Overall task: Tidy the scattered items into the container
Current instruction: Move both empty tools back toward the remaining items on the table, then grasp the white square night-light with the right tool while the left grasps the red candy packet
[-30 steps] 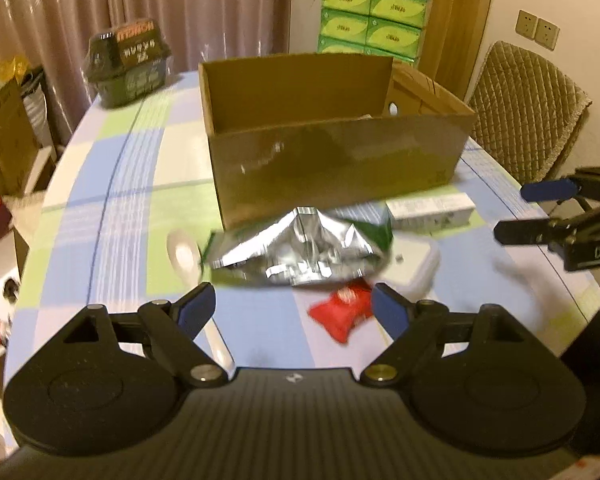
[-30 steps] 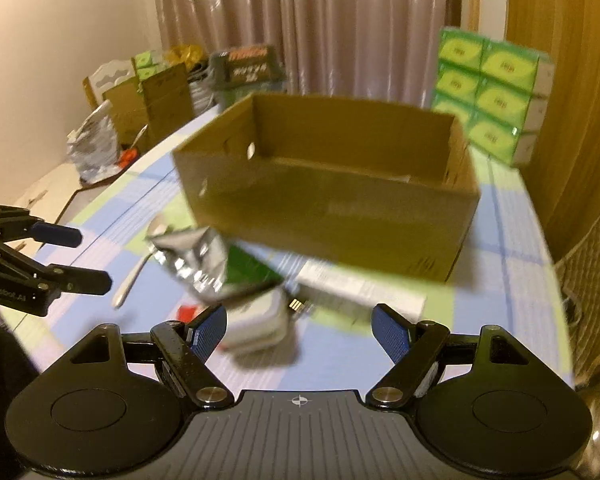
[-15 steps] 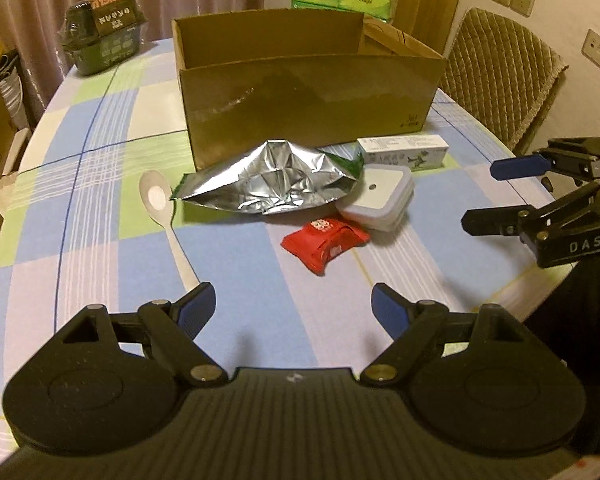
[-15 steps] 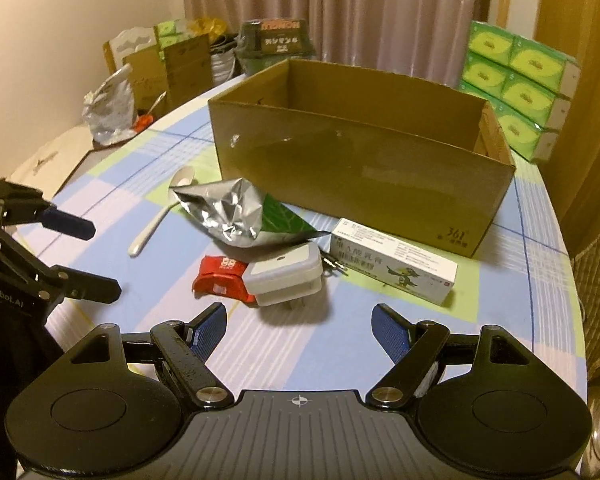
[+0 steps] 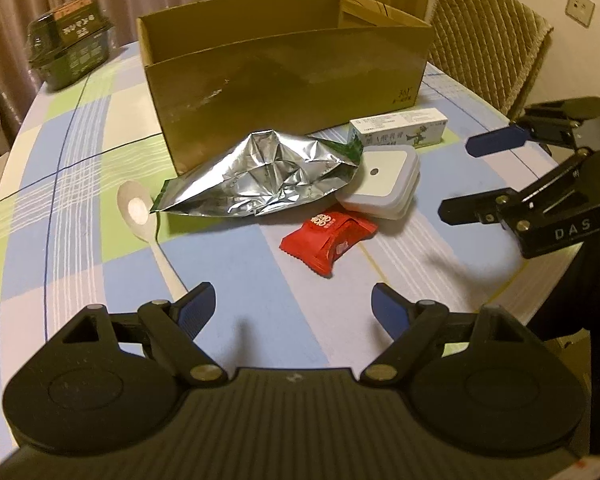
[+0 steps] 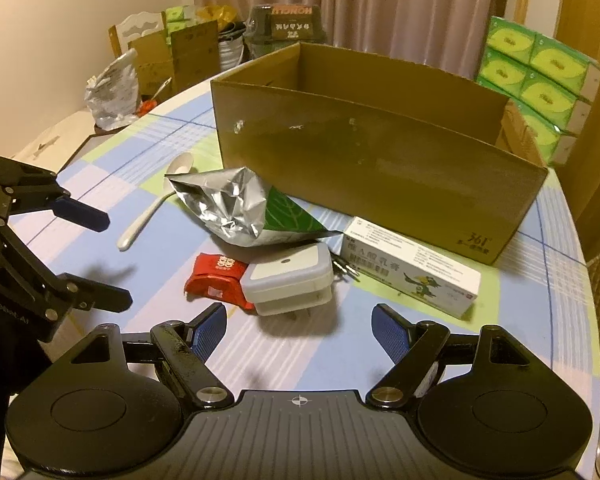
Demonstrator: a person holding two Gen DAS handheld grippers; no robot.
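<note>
An open cardboard box (image 5: 284, 76) (image 6: 372, 160) stands on the checked table. In front of it lie a crumpled silver foil bag (image 5: 260, 176) (image 6: 228, 204), a white spoon (image 5: 140, 216) (image 6: 156, 204), a red snack packet (image 5: 328, 236) (image 6: 214, 276), a white plug adapter (image 5: 380, 180) (image 6: 288, 280) and a white medicine carton (image 5: 398, 126) (image 6: 412, 266). My left gripper (image 5: 292, 306) is open and empty, near the table's front edge, short of the red packet. My right gripper (image 6: 298, 324) is open and empty, just short of the adapter.
A dark green container (image 5: 70, 50) sits at the table's far left. Green tissue packs (image 6: 540, 84) are stacked behind the box. A padded chair (image 5: 488, 40) stands at the right. Boxes and bags (image 6: 156, 64) clutter a side surface beyond the table (image 5: 80, 152).
Both grippers have pulled back and steadied from the earlier blurred frames; the items now sit farther ahead. Both stay open. No item has moved.
</note>
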